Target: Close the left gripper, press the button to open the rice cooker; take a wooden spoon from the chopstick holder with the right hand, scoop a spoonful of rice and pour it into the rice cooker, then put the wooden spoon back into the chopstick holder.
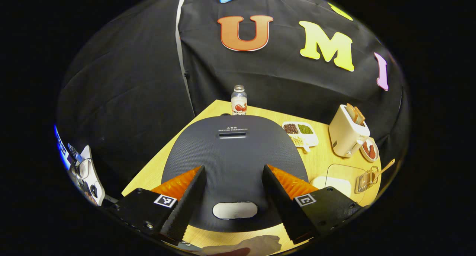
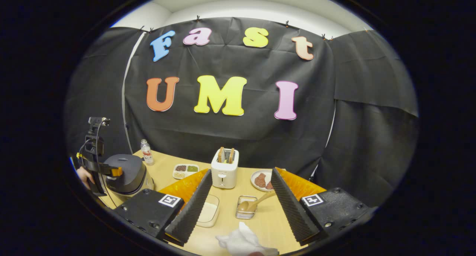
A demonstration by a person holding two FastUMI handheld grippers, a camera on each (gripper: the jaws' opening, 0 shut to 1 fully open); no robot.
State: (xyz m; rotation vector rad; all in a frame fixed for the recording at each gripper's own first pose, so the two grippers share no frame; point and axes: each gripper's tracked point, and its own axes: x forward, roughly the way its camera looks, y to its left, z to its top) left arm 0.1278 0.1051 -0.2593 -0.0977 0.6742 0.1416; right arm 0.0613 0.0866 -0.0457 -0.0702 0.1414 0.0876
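Observation:
The dark rice cooker [image 1: 234, 152] sits right below my left gripper [image 1: 233, 168], lid down, with its pale oval button [image 1: 235, 210] near the front edge between my fingers. The left gripper is open and holds nothing. In the right gripper view the cooker [image 2: 126, 174] stands at the far left with the left gripper [image 2: 95, 163] over it. My right gripper [image 2: 241, 172] is open and empty above the table. The wooden spoon [image 2: 256, 202] rests in the wire chopstick holder [image 2: 246, 207], handle pointing up to the right. A clear container of rice [image 2: 209, 211] lies left of the holder.
A toaster [image 2: 224, 168] with bread stands behind the holder, with a plate of meat [image 2: 262, 180] to its right. A divided tray of beans [image 1: 300, 134] and a small bottle [image 1: 239, 100] stand behind the cooker. A crumpled white cloth [image 2: 241, 241] lies at the table's front edge.

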